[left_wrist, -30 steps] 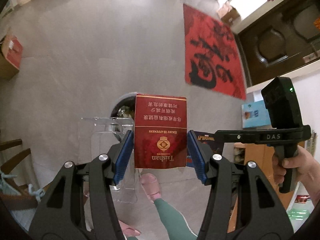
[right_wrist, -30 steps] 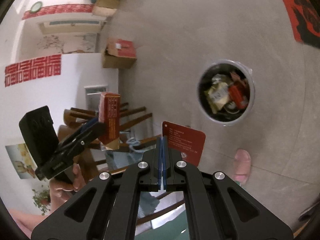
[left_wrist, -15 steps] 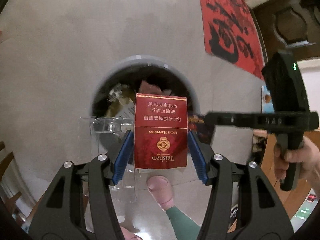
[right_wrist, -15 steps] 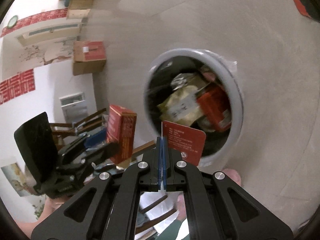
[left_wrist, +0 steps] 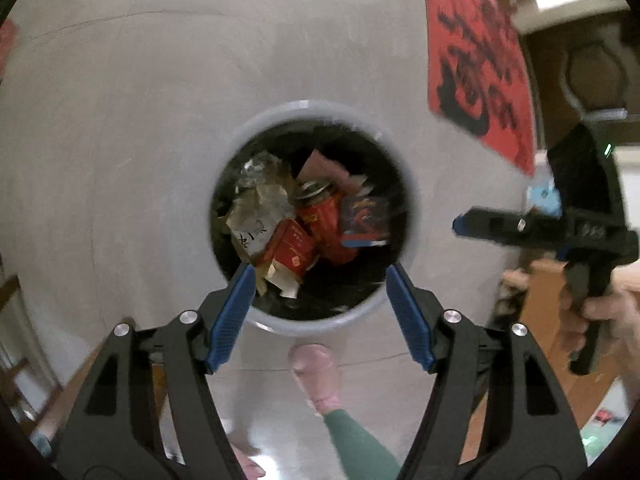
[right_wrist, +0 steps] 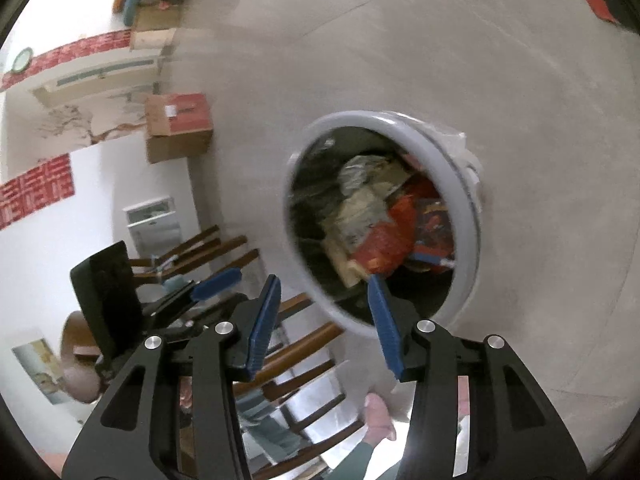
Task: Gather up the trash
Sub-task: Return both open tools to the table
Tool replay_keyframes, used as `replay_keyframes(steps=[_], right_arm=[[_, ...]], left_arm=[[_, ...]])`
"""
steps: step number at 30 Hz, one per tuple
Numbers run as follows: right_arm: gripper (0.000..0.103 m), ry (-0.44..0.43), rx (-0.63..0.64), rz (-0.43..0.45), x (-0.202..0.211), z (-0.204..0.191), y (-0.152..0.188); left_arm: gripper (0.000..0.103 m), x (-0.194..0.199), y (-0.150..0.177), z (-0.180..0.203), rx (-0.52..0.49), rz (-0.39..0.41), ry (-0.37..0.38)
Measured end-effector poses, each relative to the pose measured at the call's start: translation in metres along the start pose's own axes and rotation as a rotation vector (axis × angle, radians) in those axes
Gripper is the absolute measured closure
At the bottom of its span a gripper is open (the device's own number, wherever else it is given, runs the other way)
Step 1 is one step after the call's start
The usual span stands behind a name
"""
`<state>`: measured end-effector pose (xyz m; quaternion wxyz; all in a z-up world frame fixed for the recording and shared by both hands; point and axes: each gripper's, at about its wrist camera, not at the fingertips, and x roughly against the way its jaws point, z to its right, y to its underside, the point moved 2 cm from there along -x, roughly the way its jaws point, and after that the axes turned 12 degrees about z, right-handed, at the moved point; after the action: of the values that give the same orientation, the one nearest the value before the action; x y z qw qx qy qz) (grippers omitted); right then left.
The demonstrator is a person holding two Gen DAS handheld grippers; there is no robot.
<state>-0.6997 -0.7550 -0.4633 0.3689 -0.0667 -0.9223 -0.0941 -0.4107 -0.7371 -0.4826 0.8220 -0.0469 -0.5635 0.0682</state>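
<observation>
Grey floor (left_wrist: 120,120); bin (left_wrist: 412,216) (full); both grippers' fingers just opened, nothing between.

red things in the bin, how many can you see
3 red items in the bin: a red carton near the front, a red can in the middle, a reddish paper behind it. More may be buried.

There is one round trash bin (left_wrist: 256,322) on the floor. Inside the bin are one red can (left_wrist: 320,210), one small red box (left_wrist: 290,246), one blue and red card (left_wrist: 366,216) and one crumpled wrapper (left_wrist: 258,200). Beside the bin is one pink slipper (left_wrist: 316,372). Two tongs hang over the bin.
</observation>
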Motion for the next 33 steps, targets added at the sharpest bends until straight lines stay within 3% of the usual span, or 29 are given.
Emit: replay_keyframes(steps=[4, 7, 13, 15, 17, 19, 23, 26, 29, 33], right_arm=[[0.055, -0.066, 0.079, -0.038, 0.044, -0.060, 0.021], [0.055, -0.130, 0.158, -0.061, 0.086, -0.121, 0.045], [0.050, -0.230, 0.375, -0.151, 0.147, -0.264, 0.125], [0.050, -0.280, 0.434, -0.187, 0.160, -0.315, 0.157], [0.038, -0.323, 0.500, -0.218, 0.169, -0.357, 0.185], [0.036, -0.372, 0.573, -0.262, 0.171, -0.402, 0.218], [0.036, -0.426, 0.711, -0.373, 0.153, -0.475, 0.289], [0.035, -0.458, 0.798, -0.488, 0.123, -0.526, 0.355], [0.034, -0.469, 0.870, -0.592, 0.090, -0.554, 0.409], [0.034, -0.443, 0.940, -0.747, 0.040, -0.580, 0.490]], left_arm=[[0.038, 0.082, 0.001, 0.014, 0.064, 0.073, 0.049], [0.036, 0.166, 0.011, 0.034, 0.087, 0.138, 0.075], [0.032, 0.354, 0.068, 0.061, 0.136, 0.274, 0.080], [0.031, 0.417, 0.101, 0.059, 0.176, 0.332, 0.050], [0.026, 0.481, 0.146, 0.049, 0.240, 0.414, 0.005], [0.025, 0.520, 0.185, 0.036, 0.311, 0.467, -0.025], [0.024, 0.592, 0.299, -0.009, 0.520, 0.604, -0.103], [0.024, 0.618, 0.375, -0.036, 0.647, 0.668, -0.167], [0.024, 0.635, 0.456, -0.062, 0.804, 0.739, -0.209], [0.024, 0.644, 0.540, -0.084, 0.979, 0.800, -0.261]])
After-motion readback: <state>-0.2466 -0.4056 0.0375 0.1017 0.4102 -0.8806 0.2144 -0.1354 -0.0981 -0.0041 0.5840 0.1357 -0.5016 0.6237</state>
